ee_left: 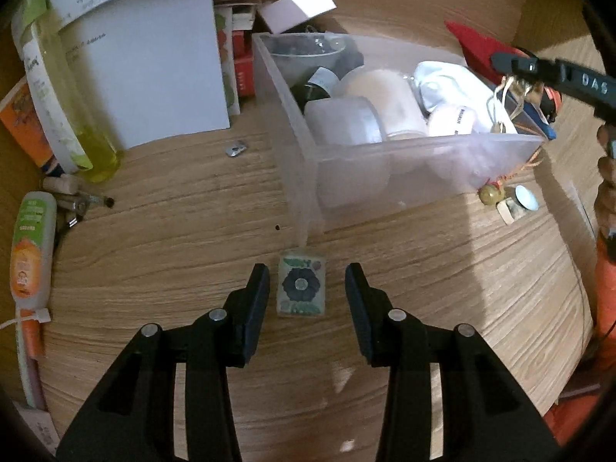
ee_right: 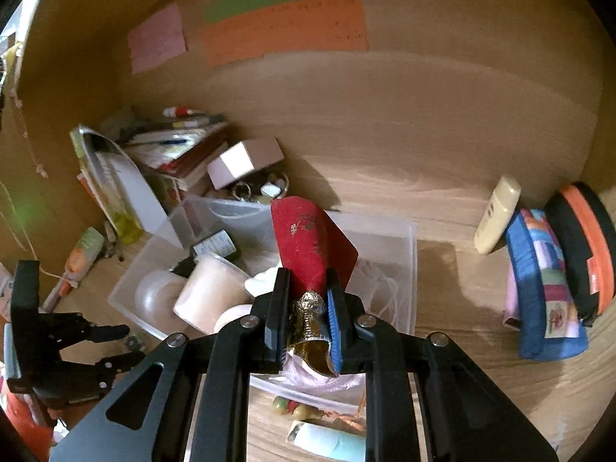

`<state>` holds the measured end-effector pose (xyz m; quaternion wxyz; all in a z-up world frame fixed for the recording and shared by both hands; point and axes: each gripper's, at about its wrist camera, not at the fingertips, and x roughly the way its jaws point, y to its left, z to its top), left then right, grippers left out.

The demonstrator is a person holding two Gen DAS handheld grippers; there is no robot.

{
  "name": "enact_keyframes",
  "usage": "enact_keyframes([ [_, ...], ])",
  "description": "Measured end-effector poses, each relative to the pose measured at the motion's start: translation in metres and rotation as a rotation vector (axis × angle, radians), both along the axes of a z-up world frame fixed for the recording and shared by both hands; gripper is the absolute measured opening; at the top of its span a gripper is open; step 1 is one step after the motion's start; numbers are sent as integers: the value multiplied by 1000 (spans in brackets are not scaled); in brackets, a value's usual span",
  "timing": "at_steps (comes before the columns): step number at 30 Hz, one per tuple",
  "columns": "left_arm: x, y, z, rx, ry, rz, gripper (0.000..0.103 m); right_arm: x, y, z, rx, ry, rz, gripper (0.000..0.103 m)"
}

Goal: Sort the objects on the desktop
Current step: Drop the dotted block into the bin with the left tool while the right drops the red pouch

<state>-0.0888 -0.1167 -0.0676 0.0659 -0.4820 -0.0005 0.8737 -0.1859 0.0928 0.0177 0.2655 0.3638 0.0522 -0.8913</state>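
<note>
On the wooden desk lies a small green packet [ee_left: 301, 288] with a dark flower print. My left gripper [ee_left: 307, 271] is open and straddles it, one finger on each side, neither pad touching. It also shows low on the left in the right wrist view as the left gripper [ee_right: 119, 346]. My right gripper [ee_right: 308, 283] is shut on a red felt piece [ee_right: 308, 235] with a gold end and a blue strip. It hovers over the translucent plastic bin [ee_right: 400, 269]. In the left wrist view, the right gripper [ee_left: 516, 73] holds the red felt piece [ee_left: 475, 44] above the bin [ee_left: 385, 161], which holds jars and white items.
A yellow bottle [ee_left: 77, 115], white papers [ee_left: 154, 69] and an orange-green tube [ee_left: 30, 246] crowd the left. A small metal clip [ee_left: 235, 149], beads [ee_left: 491, 194] and a round lid [ee_left: 525, 196] lie near the bin. A blue pouch [ee_right: 539, 288] and a cream bottle [ee_right: 496, 219] stand at the right.
</note>
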Motion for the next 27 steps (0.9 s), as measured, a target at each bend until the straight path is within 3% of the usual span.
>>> enact_keyframes([
  [10, 10, 2, -6, -11, 5, 33, 40, -10, 13, -20, 33, -26, -45, 15],
  [13, 5, 8, -7, -77, 13, 58, 31, -12, 13, -28, 60, -42, -49, 15],
  [18, 1, 10, -7, -98, 19, 89, 24, -11, 10, -35, 78, -47, -41, 18],
  [27, -2, -16, 9, -70, 29, 174, 24, -5, -2, -40, 149, -16, -19, 19],
])
